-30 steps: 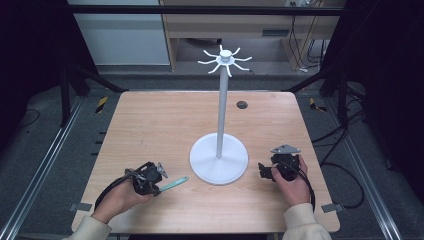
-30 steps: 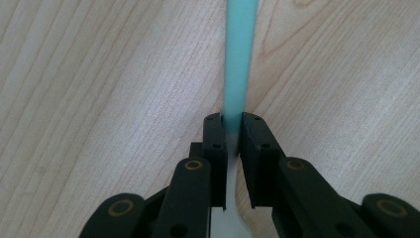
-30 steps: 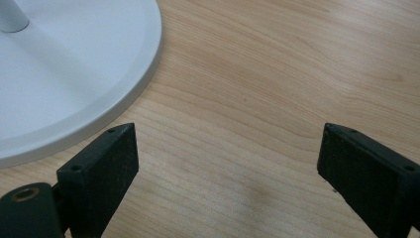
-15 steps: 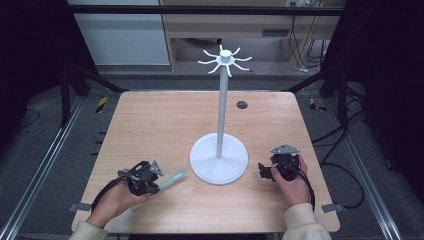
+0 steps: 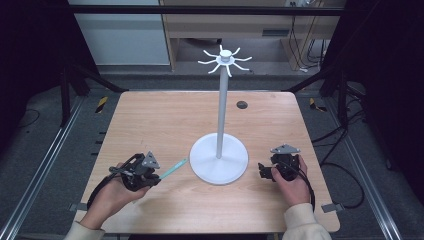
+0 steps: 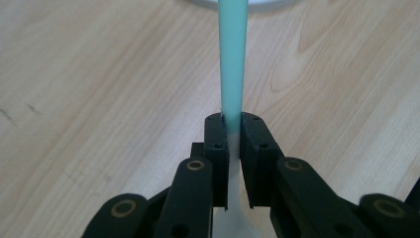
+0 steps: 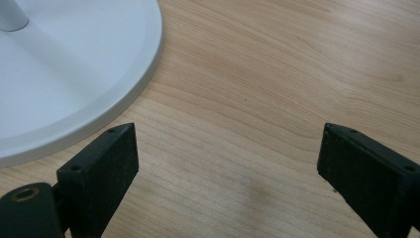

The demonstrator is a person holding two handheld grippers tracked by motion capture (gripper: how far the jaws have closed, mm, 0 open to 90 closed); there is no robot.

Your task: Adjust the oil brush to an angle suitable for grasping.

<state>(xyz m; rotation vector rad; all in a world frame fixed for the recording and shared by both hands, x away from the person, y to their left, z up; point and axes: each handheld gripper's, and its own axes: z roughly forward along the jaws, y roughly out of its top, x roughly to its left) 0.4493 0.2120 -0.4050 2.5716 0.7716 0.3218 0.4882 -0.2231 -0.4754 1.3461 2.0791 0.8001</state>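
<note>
Teal stick: thin, flat, clamped between jaws of left gripper, long axis running straight out ahead of jaws, far tip aimed at white stand base. In high view stick juts from left gripper up-right toward stand. Hook crown sits high atop pole, above and beyond stick tip. Left hand nearer stick; likely lift toward hooks. Right gripper: jaws wide apart, empty, just beside base rim, over wooden table.

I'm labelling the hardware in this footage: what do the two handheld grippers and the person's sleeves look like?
Both the left gripper and right gripper are black, each topped by a grey three-cornered plate and trailing a black cable. The jaws are flat black blocks with small screw holes on brass-riveted links. The sleeves are cream.
</note>
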